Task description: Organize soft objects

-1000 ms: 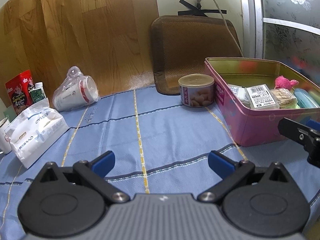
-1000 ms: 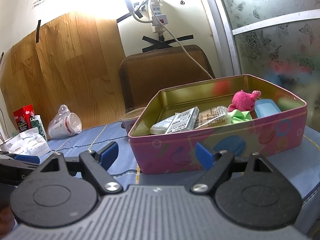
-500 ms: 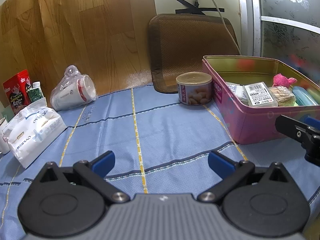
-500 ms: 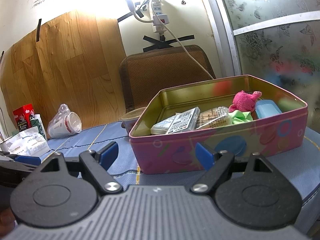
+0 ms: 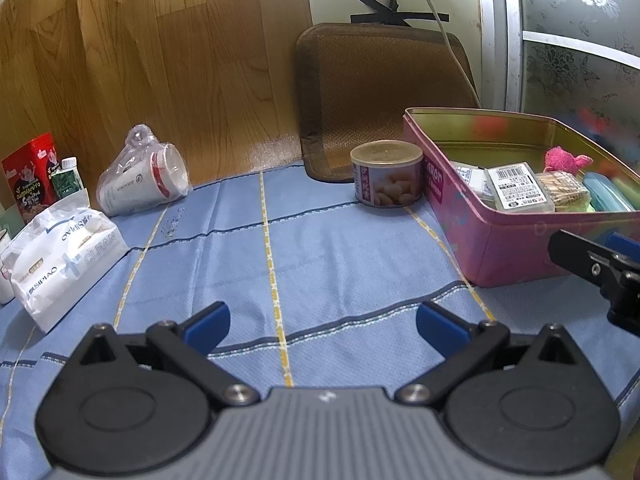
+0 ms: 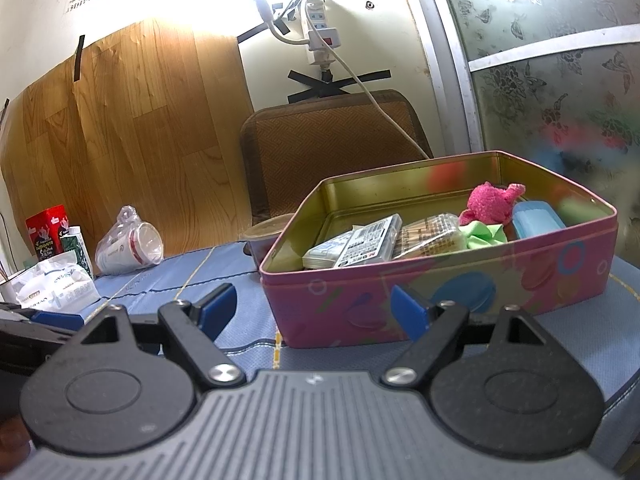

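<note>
We see both grippers empty, fingers wide: left gripper (image 5: 322,330) over bare blue cloth (image 5: 340,252), right gripper (image 6: 314,310) just before pink tin (image 6: 460,292); pink plush (image 6: 490,204) inside it, beyond the fingers.

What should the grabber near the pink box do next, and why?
Probably ease the right gripper forward and up over the pink tin's near wall toward the pink plush toy. Its jaws stand open and empty, the tin is right in front of it, and the soft toy lies uncovered on top at the back.
</note>
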Demonstrator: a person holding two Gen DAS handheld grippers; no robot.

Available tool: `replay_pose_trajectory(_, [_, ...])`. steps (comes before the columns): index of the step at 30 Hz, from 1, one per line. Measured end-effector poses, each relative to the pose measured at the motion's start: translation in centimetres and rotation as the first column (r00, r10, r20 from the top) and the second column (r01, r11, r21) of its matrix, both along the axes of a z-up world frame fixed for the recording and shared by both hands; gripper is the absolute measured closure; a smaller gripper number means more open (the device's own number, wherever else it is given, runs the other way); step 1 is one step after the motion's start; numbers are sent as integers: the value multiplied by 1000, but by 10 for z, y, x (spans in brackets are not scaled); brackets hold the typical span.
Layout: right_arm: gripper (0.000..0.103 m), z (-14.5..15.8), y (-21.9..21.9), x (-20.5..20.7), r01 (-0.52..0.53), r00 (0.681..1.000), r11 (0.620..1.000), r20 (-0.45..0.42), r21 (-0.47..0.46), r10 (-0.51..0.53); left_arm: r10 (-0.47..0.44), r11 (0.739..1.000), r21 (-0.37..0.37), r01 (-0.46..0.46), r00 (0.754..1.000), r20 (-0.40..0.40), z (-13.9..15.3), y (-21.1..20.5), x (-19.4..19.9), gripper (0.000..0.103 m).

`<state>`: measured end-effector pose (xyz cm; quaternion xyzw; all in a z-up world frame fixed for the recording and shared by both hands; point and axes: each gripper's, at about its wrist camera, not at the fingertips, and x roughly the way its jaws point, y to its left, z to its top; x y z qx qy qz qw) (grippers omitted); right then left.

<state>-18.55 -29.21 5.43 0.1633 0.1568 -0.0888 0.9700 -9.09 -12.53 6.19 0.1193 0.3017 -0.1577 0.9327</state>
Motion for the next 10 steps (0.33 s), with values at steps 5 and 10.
replay_pose_trajectory(5, [17,0,1,1,-5,1000,1000,-6,-4,5,-20,999,-36,20,1000,0,2,5,0,0])
replay_pose_trajectory(10, [17,1,9,1,-13,1000,999,-7,-33,13,-33,996,-87,34,999,21,8,14,-1,0])
